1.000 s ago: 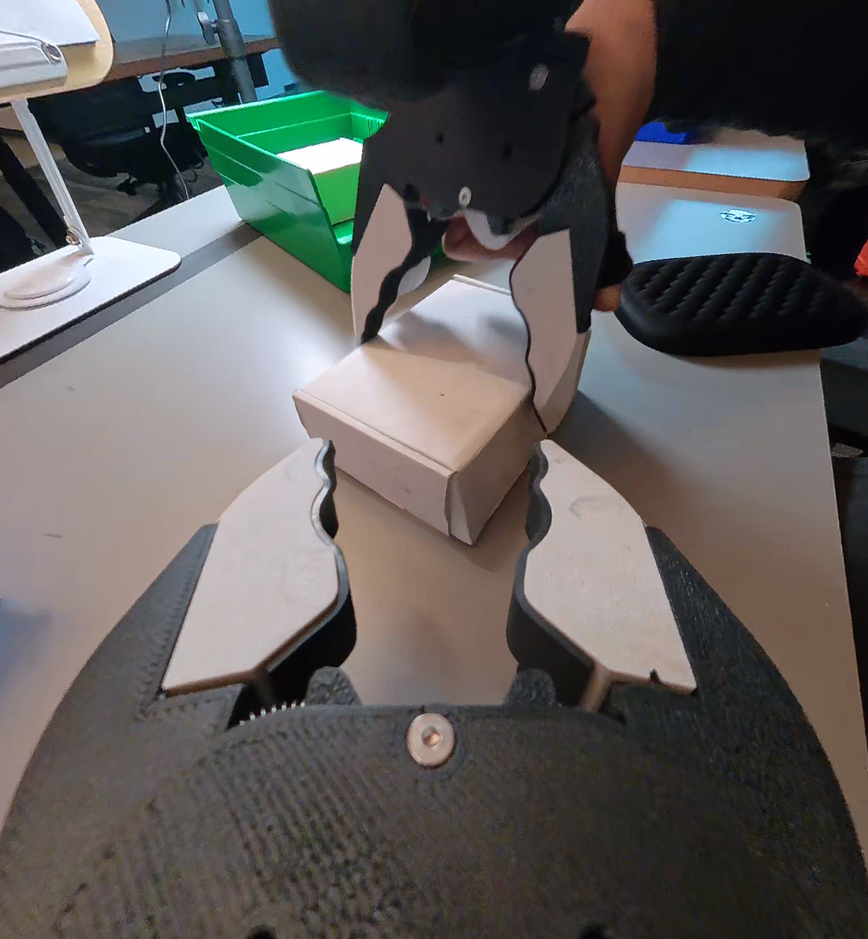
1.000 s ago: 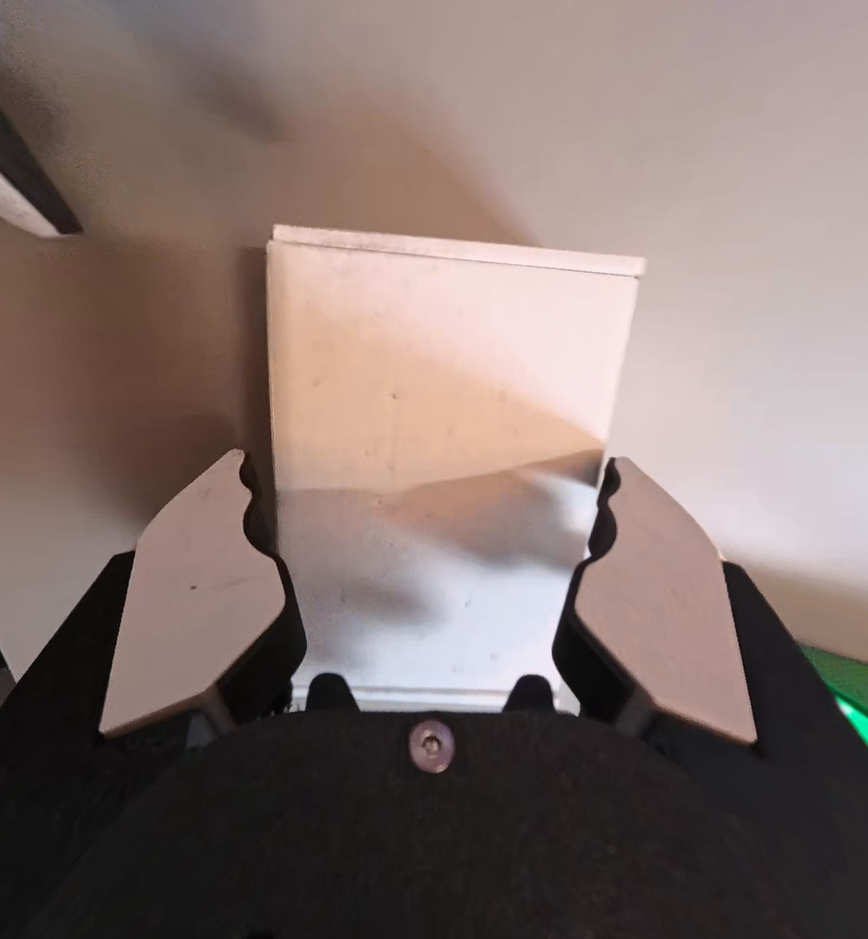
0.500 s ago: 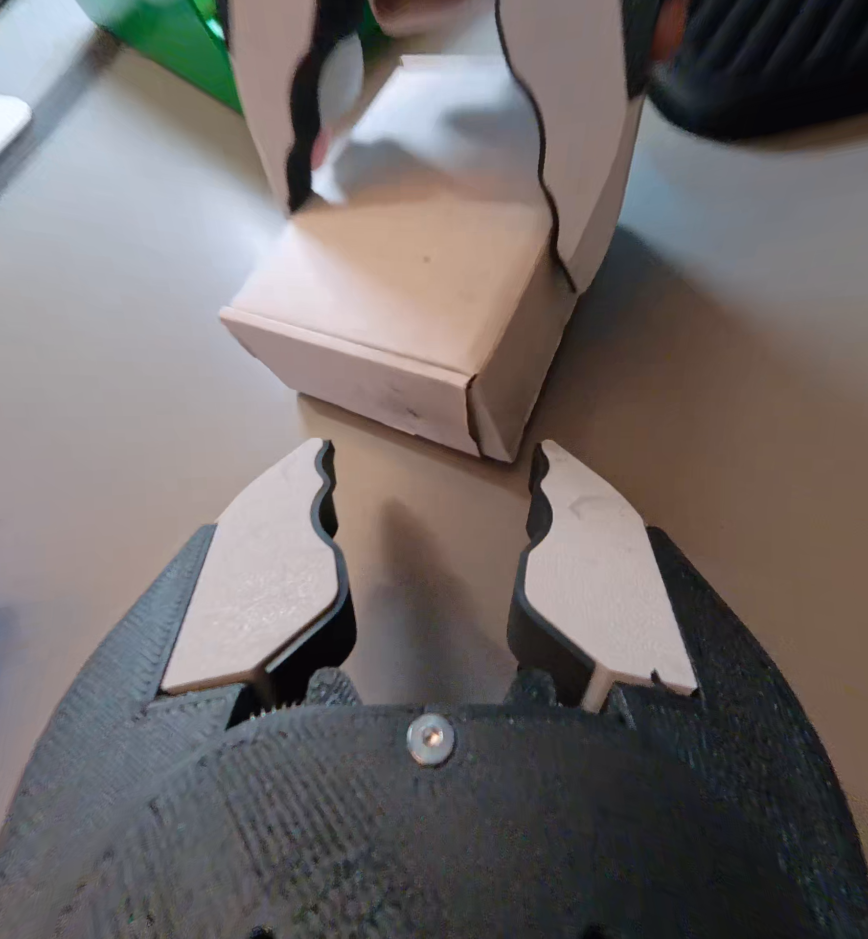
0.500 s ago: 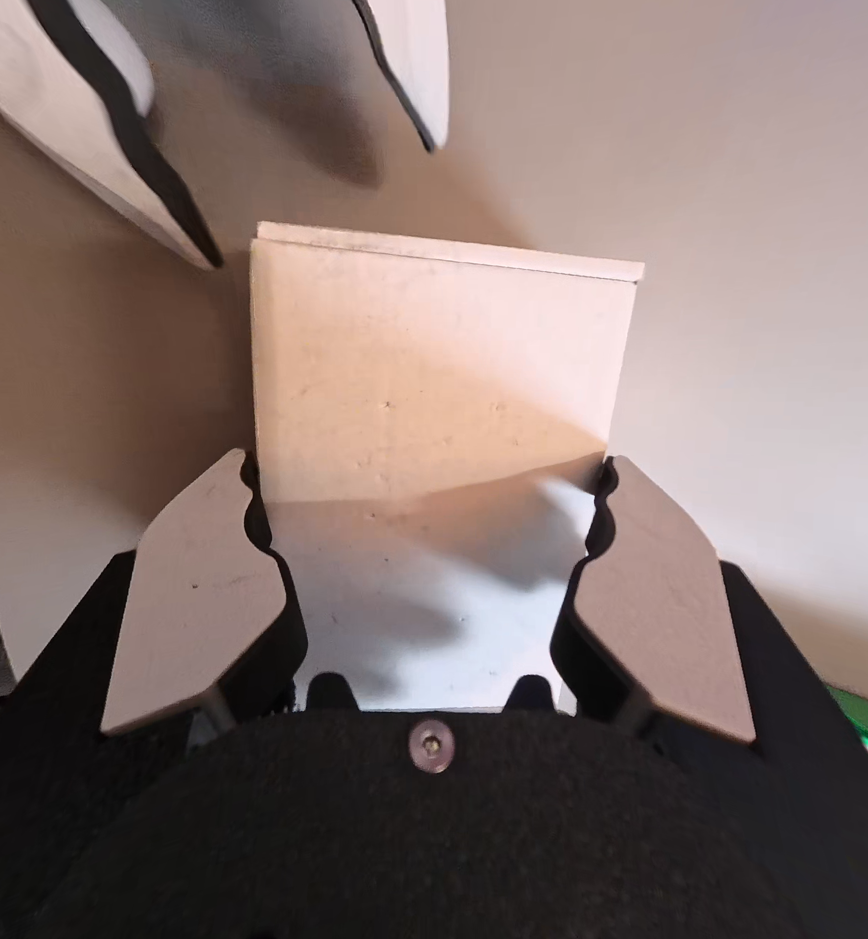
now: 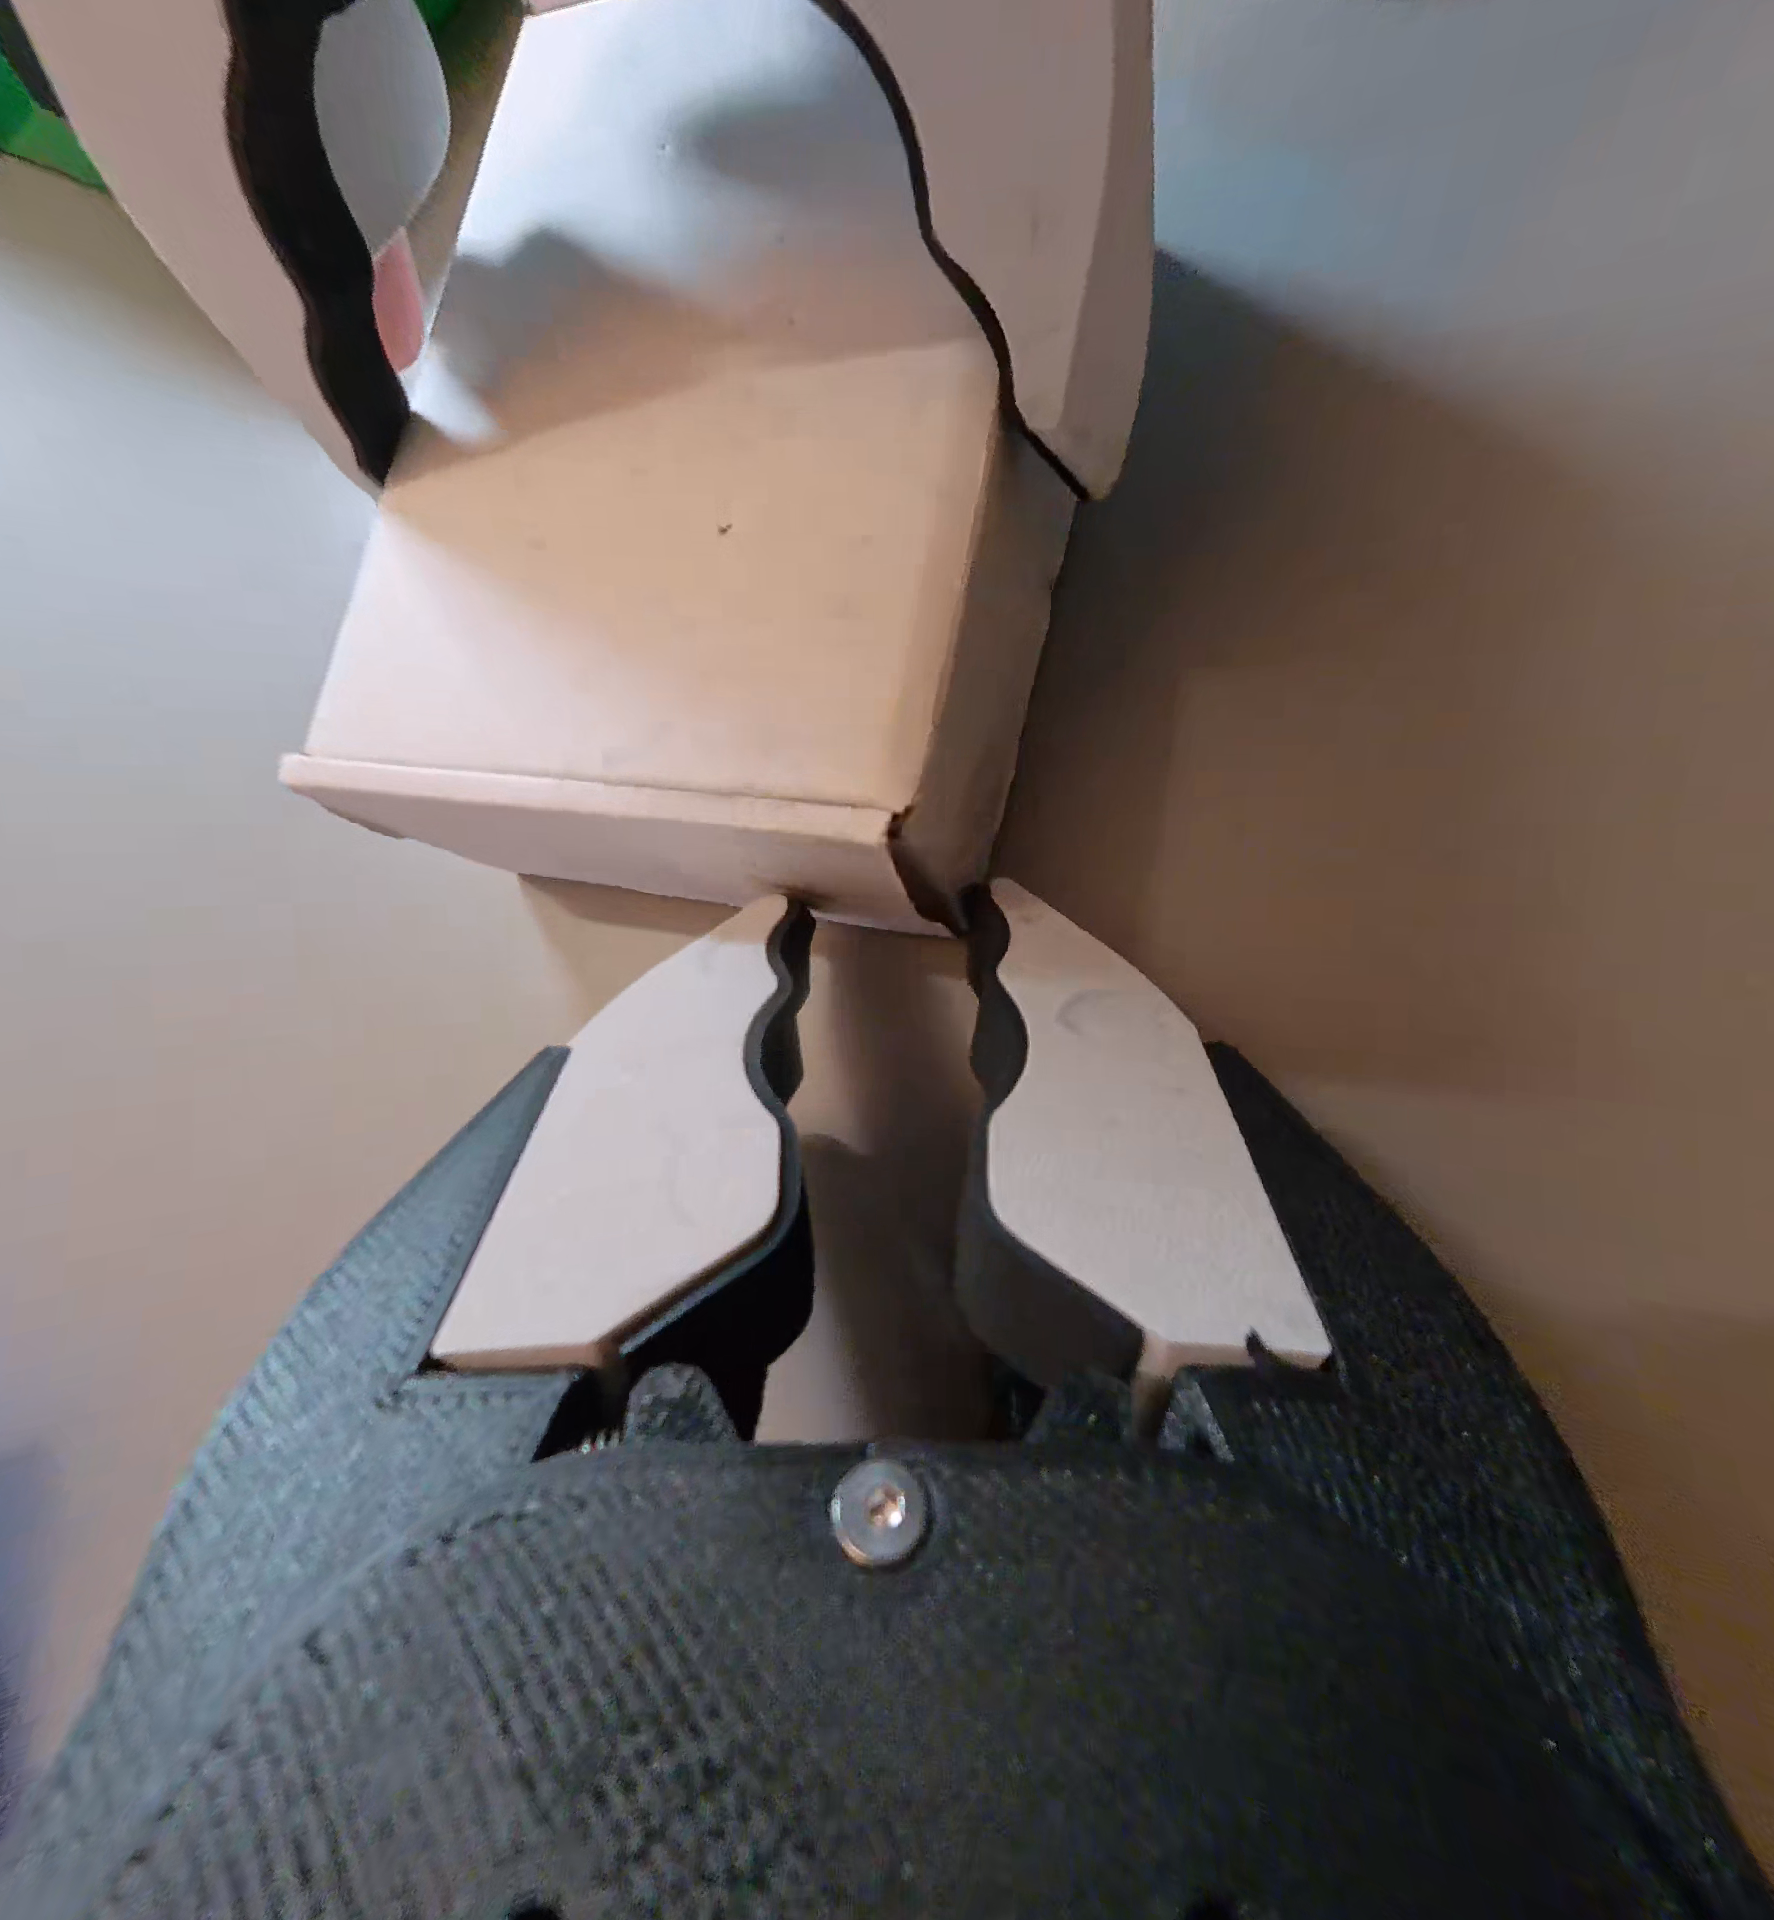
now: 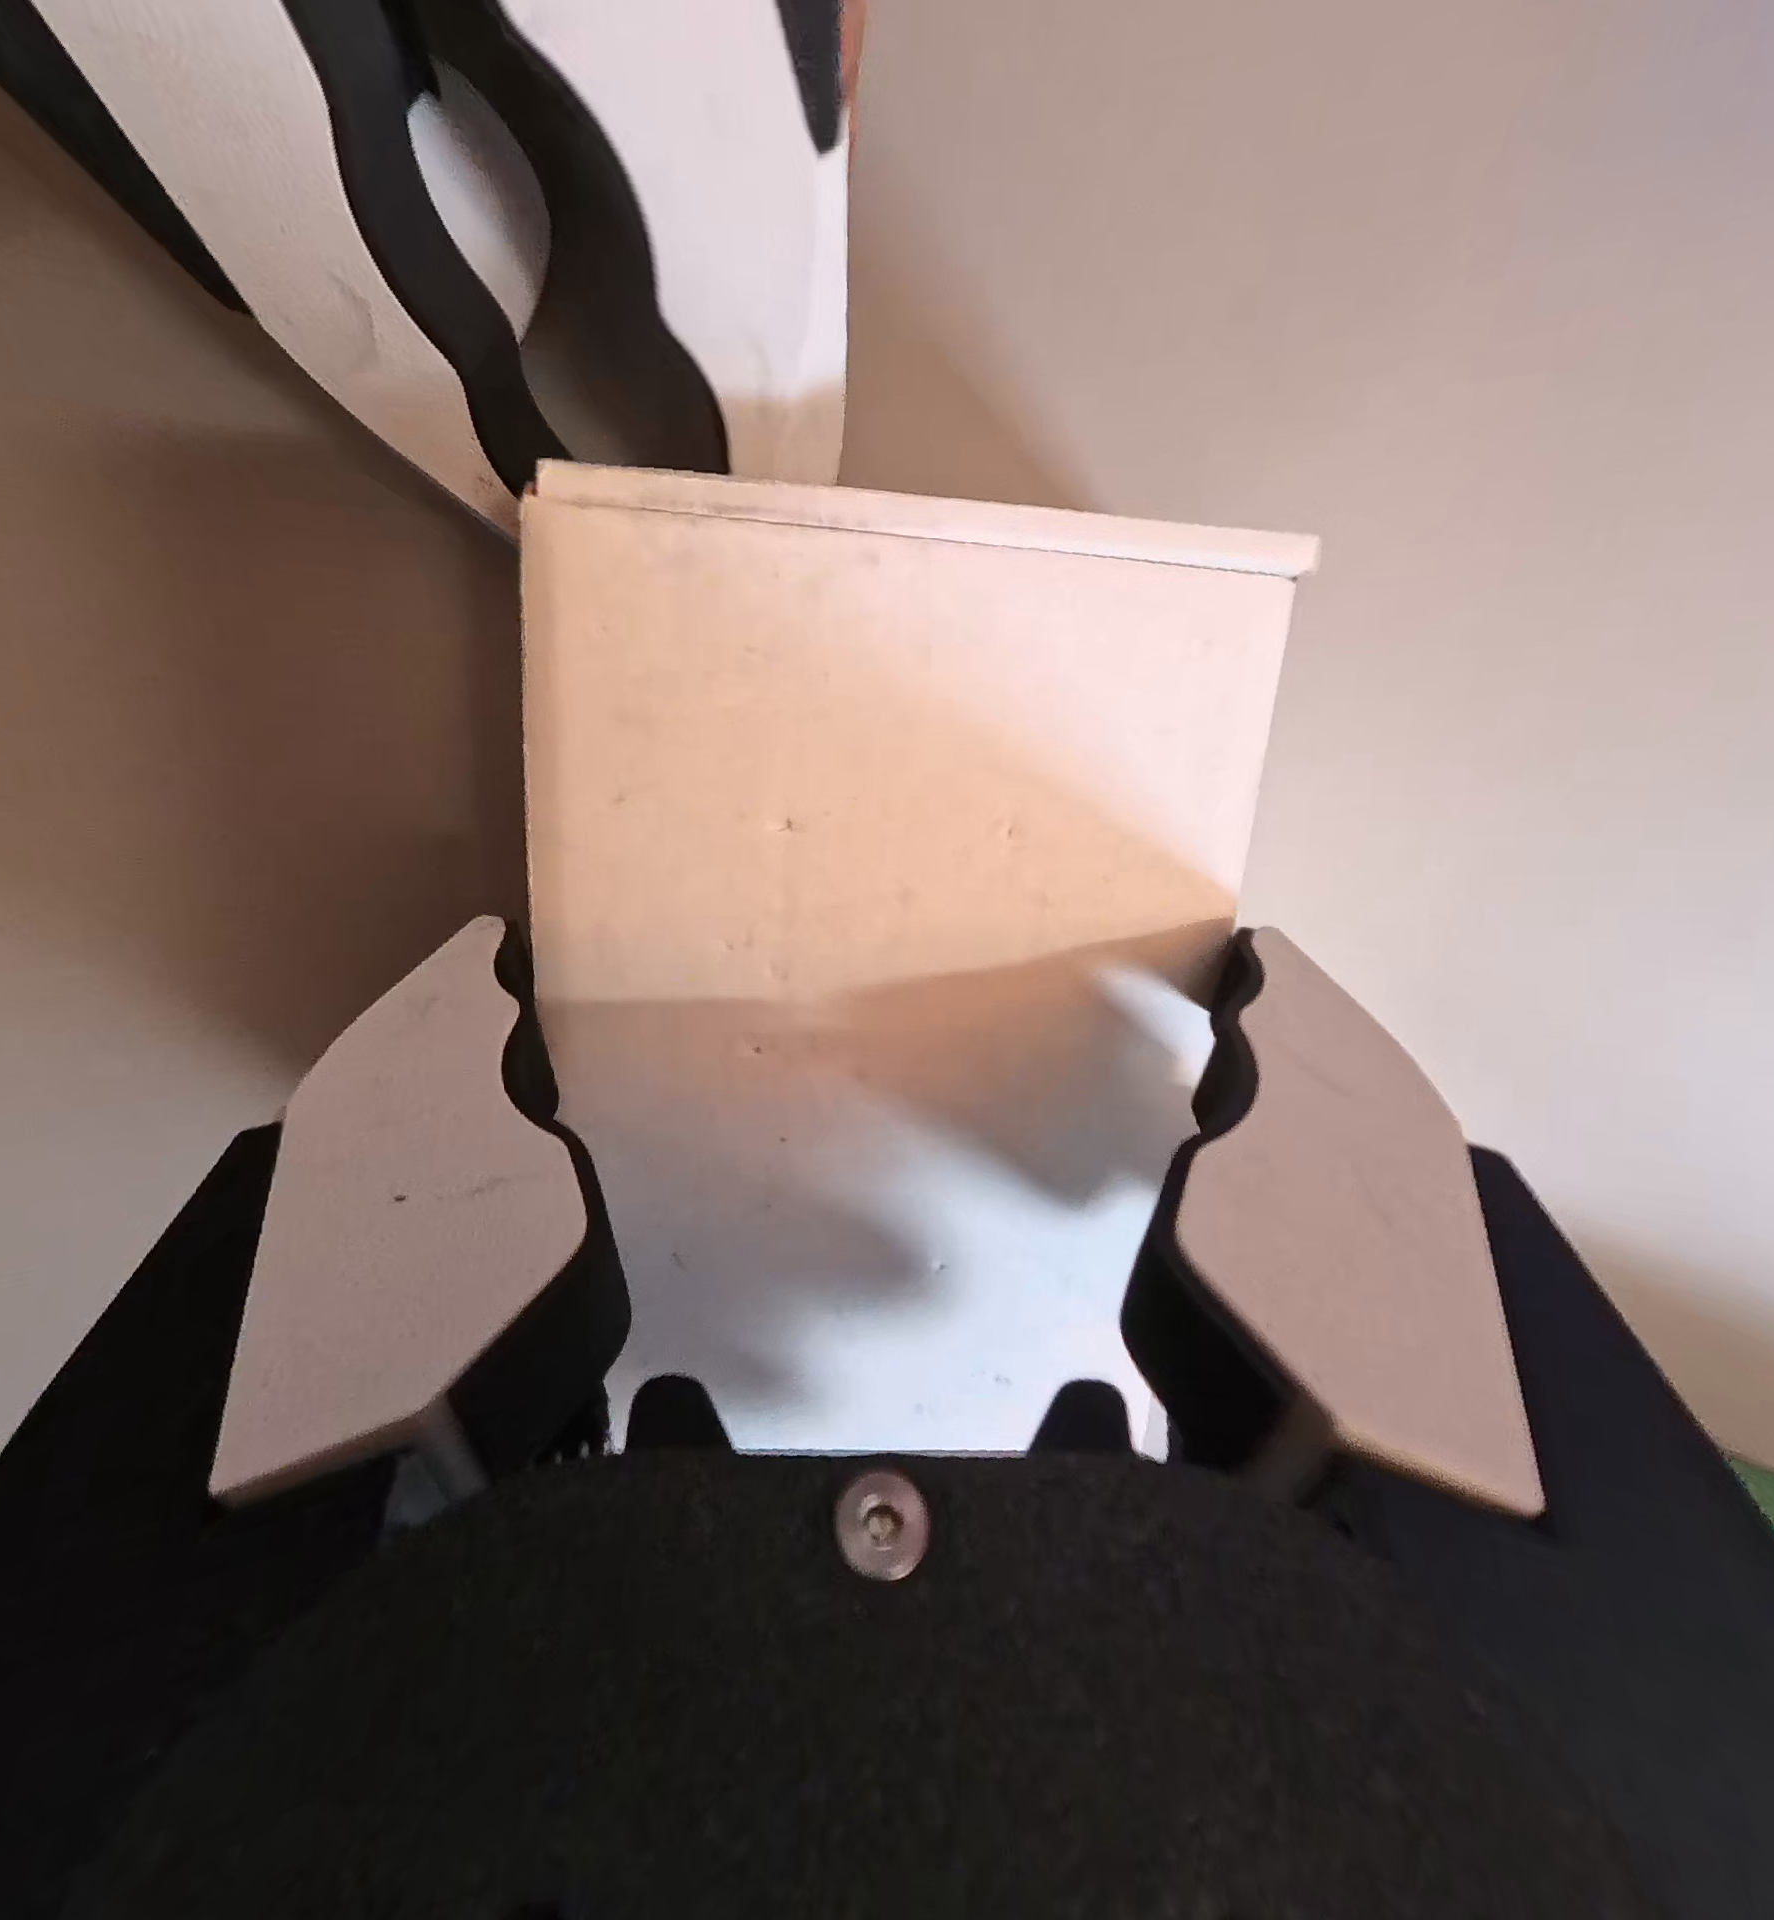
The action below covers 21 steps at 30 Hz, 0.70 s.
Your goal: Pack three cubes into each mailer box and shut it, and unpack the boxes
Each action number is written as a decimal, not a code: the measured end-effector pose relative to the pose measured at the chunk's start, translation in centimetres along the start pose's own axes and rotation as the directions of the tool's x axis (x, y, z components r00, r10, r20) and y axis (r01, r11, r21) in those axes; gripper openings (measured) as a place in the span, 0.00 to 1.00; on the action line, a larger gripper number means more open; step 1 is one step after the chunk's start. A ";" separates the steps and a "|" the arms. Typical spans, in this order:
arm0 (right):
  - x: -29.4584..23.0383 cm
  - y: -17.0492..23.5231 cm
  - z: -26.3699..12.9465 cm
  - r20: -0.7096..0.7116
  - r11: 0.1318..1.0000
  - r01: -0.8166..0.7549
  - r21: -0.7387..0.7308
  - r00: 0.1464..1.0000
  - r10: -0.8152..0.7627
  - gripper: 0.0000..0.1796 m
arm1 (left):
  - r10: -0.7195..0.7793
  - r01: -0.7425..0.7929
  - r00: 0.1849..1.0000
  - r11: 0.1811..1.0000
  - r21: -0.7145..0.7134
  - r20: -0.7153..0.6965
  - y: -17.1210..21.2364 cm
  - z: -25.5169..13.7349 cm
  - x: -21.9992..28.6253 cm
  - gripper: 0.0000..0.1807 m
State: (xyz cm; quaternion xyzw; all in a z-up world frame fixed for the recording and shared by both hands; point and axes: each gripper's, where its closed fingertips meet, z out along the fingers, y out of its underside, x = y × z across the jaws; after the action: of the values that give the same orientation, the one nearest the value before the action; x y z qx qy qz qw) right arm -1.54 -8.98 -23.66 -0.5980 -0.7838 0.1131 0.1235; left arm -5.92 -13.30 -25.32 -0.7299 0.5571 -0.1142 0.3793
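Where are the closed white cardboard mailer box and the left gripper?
closed white cardboard mailer box (image 5: 685,613), left wrist view, on its top lid.
left gripper (image 5: 883,920), left wrist view, between its two fingertips.

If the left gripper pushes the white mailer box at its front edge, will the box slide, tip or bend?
The mailer box is low and wide on a smooth table, so it would probably slide, not tip. The right gripper straddles it, which likely holds it steady. The thin lid lip near the left gripper may flex; weight cannot be judged.
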 end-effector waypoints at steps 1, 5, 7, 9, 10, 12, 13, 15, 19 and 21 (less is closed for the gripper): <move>0.1 0.1 0.0 -0.005 1.000 -0.011 -0.007 1.000 0.011 0.68 | 0.004 -0.004 1.000 1.000 0.001 0.008 0.0 0.0 0.0 0.16; 0.3 0.3 -0.7 -0.019 1.000 -0.012 -0.009 1.000 0.011 0.68 | -0.104 0.105 0.994 0.992 0.072 -0.016 -0.8 -0.8 -0.7 0.29; 0.9 0.8 -1.7 -0.041 1.000 -0.007 -0.009 0.999 0.007 0.68 | -0.163 0.164 0.986 0.973 0.161 -0.021 -1.7 -1.9 -1.4 0.37; 1.9 1.4 -3.5 -0.066 1.000 -0.018 -0.010 0.998 0.018 0.68 | -0.219 0.214 0.976 0.945 0.247 -0.008 -2.3 -3.1 -2.1 0.38; 2.7 1.9 -4.6 -0.087 1.000 -0.025 -0.012 0.996 0.023 0.68 | -0.242 0.233 0.970 0.932 0.277 0.000 -2.4 -3.6 -2.5 0.38; 4.4 2.9 -7.1 -0.126 0.999 -0.048 -0.017 0.991 0.045 0.68 | -0.272 0.250 0.962 0.912 0.325 0.022 -2.7 -4.3 -3.1 0.38; 5.4 3.4 -8.5 -0.147 0.998 -0.066 -0.019 0.987 0.063 0.68 | -0.281 0.255 0.959 0.906 0.337 0.030 -2.7 -4.5 -3.4 0.39; 7.4 4.6 -11.1 -0.196 0.995 -0.097 -0.023 0.976 0.091 0.68 | -0.292 0.259 0.956 0.901 0.348 0.043 -2.8 -4.7 -3.6 0.39; 11.3 7.8 -15.6 -0.266 0.982 -0.185 -0.030 0.949 0.170 0.68 | -0.313 0.275 0.948 0.888 0.370 0.048 -2.9 -4.9 -4.0 0.40; 13.0 9.7 -17.0 -0.286 0.972 -0.230 -0.044 0.935 0.208 0.68 | -0.328 0.286 0.943 0.880 0.379 0.049 -2.9 -5.1 -4.2 0.40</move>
State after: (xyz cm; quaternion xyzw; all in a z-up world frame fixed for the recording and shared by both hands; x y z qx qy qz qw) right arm 9.57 6.56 -9.97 -0.6960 -0.6906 0.0103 0.1964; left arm -8.29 -11.44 -18.83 -0.7305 0.3810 -0.2339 0.5162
